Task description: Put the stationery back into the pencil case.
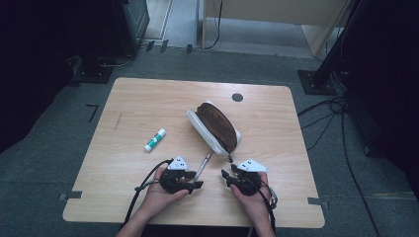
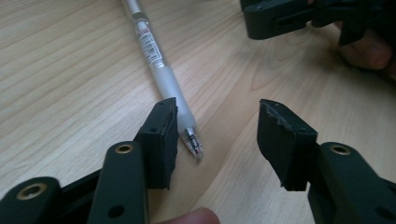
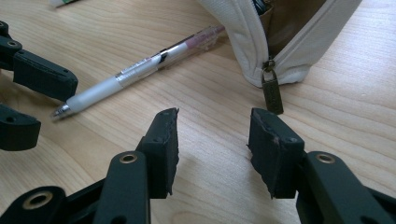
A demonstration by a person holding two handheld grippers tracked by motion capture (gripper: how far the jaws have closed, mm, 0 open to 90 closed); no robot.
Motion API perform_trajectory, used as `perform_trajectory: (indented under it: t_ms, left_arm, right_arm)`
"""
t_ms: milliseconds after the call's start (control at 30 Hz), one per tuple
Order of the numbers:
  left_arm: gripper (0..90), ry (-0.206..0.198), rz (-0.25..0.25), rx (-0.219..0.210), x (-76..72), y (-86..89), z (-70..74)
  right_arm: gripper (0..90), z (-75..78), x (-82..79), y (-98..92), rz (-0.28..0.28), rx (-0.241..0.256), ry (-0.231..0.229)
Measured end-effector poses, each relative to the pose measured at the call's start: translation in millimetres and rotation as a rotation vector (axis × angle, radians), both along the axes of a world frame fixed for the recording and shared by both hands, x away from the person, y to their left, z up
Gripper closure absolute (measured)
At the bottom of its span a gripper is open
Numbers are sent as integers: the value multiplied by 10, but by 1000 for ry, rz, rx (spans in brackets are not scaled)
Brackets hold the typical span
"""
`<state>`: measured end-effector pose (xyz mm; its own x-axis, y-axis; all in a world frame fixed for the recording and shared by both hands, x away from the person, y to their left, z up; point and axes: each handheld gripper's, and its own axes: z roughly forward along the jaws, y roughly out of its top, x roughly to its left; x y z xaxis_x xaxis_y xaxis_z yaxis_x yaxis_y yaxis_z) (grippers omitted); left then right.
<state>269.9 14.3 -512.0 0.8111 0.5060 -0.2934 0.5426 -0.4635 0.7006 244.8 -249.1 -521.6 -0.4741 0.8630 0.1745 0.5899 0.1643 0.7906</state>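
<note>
In the left gripper view the pen (image 2: pixel 159 70) runs off the top edge, and its label print is too small to read. In the right gripper view the pencil case (image 3: pixel 280 42) is cut by the top edge, its contents perhaps dark lining. The glue stick (image 1: pixel 154 139) lettering is unreadable from above.

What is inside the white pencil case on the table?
The pencil case lies unzipped, and its brown lining shows through the opening. Any contents are hidden in the dark interior. A pen lies outside it, on the table.
</note>
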Motion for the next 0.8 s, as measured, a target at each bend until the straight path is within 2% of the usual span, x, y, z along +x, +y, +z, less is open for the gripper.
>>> perform_trajectory:
  t_ms: [100, 233, 333, 367, 400, 467, 733, 800]
  left_arm:
    - [459, -11, -11, -8, -10, -2, 1]
    - [430, -45, -3, 13, -21, 40, 25]
    - [407, -68, 21, 11, -15, 147, 63]
    - [395, -82, 38, 5, -13, 245, 90]
    - [389, -82, 38, 5, -13, 245, 90]
    - [371, -89, 61, 1, -5, 352, 110]
    - [281, -90, 214, 2, 53, 879, 132]
    - [183, -90, 278, 12, 56, 1033, 135]
  right_arm:
    - [527, 0, -3, 15, 0, 2, 3]
    - [527, -1, -7, 22, 4, 1, -1]
    - [527, -1, -18, 42, 3, 7, -1]
    - [527, 1, -27, 65, 3, 10, 3]
    - [527, 1, -27, 65, 3, 10, 3]
    - [527, -1, -35, 110, 4, 12, 2]
    - [501, -2, -47, 298, 8, 16, 8]
    - [490, 3, -36, 382, 0, 20, 13]
